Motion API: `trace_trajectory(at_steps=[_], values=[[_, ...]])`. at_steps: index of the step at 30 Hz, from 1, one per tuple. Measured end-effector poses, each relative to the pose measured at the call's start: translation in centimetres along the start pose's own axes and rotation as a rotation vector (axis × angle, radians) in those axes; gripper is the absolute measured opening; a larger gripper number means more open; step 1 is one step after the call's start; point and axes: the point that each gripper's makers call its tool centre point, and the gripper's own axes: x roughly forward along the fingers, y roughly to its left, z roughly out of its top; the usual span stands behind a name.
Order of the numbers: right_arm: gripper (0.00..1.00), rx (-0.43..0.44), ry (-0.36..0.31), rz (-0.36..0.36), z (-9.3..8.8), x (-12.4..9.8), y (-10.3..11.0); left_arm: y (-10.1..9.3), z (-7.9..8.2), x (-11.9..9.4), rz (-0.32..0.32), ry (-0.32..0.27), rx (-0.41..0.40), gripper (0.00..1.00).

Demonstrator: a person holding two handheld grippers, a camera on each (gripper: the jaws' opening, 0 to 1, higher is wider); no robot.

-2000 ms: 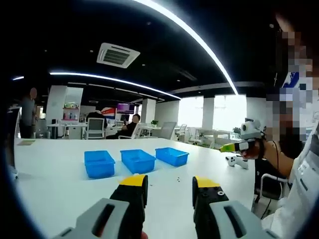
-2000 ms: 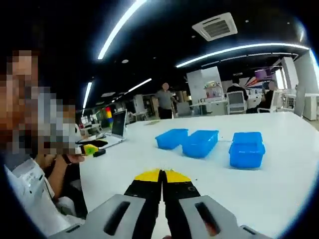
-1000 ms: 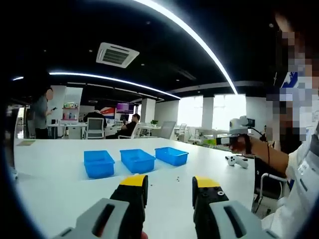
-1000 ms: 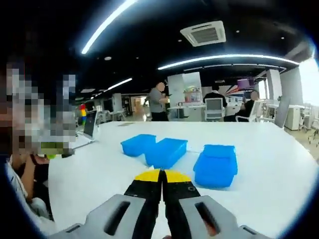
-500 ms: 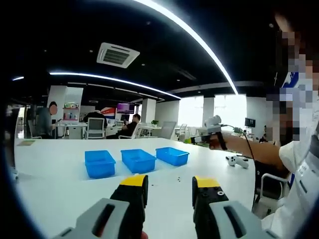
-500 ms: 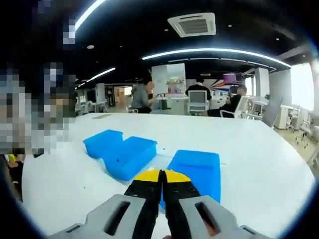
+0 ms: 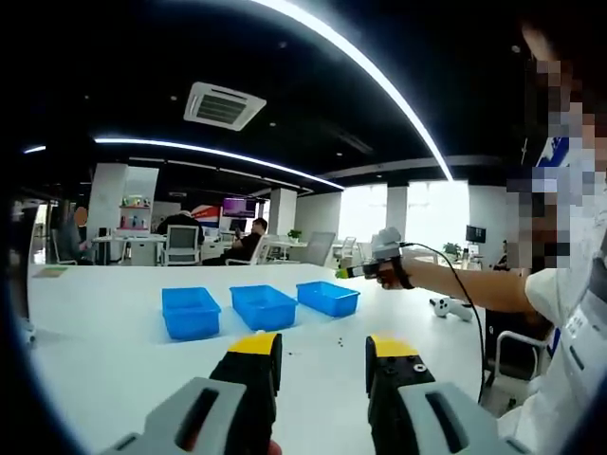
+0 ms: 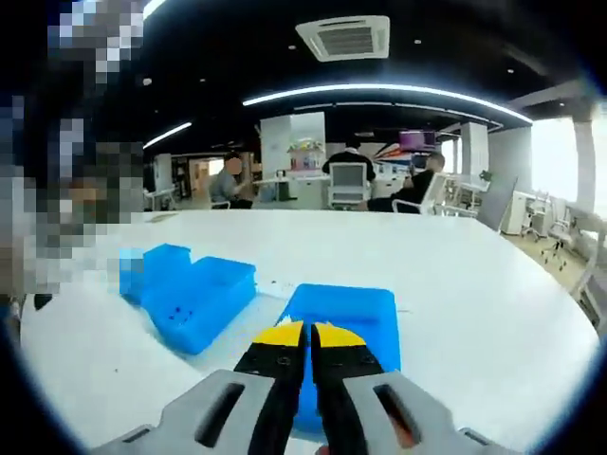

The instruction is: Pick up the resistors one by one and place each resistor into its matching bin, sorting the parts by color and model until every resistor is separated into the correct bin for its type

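The right claw (image 8: 308, 332), tips pressed shut with any resistor unseen, hovers over the blue rectangular plastic bin (image 8: 346, 313) at twelve o'clock, while the left claw (image 7: 323, 347) gapes empty above the white bench (image 7: 114, 351).

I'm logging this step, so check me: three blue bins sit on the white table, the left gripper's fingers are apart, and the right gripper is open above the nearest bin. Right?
Not quite. The right gripper is shut, not open: the right gripper view shows its yellow-tipped fingers pressed together over the nearest blue bin. The rest holds: the white table carries three blue bins, and the left gripper has its fingers apart.
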Motion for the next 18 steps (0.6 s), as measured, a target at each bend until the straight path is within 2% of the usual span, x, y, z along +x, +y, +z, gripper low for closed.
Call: trace_trajectory(at_steps=[2, 3, 4, 7, 11, 15, 18], values=[[0.47, -0.016, -0.004, -0.005, 0.2, 0.0, -0.3, 0.1, 0.0, 0.1, 0.000, 0.002, -0.002, 0.37], [0.57, -0.015, -0.005, -0.004, 0.3, 0.0, -0.3, 0.1, -0.1, 0.1, 0.000, 0.003, -0.003, 0.37], [0.60, -0.011, -0.008, -0.005, 0.5, 0.0, -0.3, 0.1, -0.1, 0.1, -0.001, 0.004, -0.004, 0.37], [0.50, -0.021, -0.032, 0.009, 1.2, -0.6, 0.1, 0.1, -0.2, 0.2, -0.004, 0.007, -0.004, 0.37], [0.51, -0.035, -0.057, 0.032, 1.8, -1.7, 0.9, 0.0, -0.2, 0.3, -0.003, 0.007, -0.004, 0.37], [0.49, -0.025, -0.112, 0.084, 2.5, -3.7, 3.0, -0.2, -0.1, 0.2, -0.004, 0.005, -0.002, 0.37], [0.49, -0.051, -0.141, 0.136, 3.1, -5.5, 4.6, -0.2, -0.1, 0.2, -0.005, 0.004, -0.002, 0.37]])
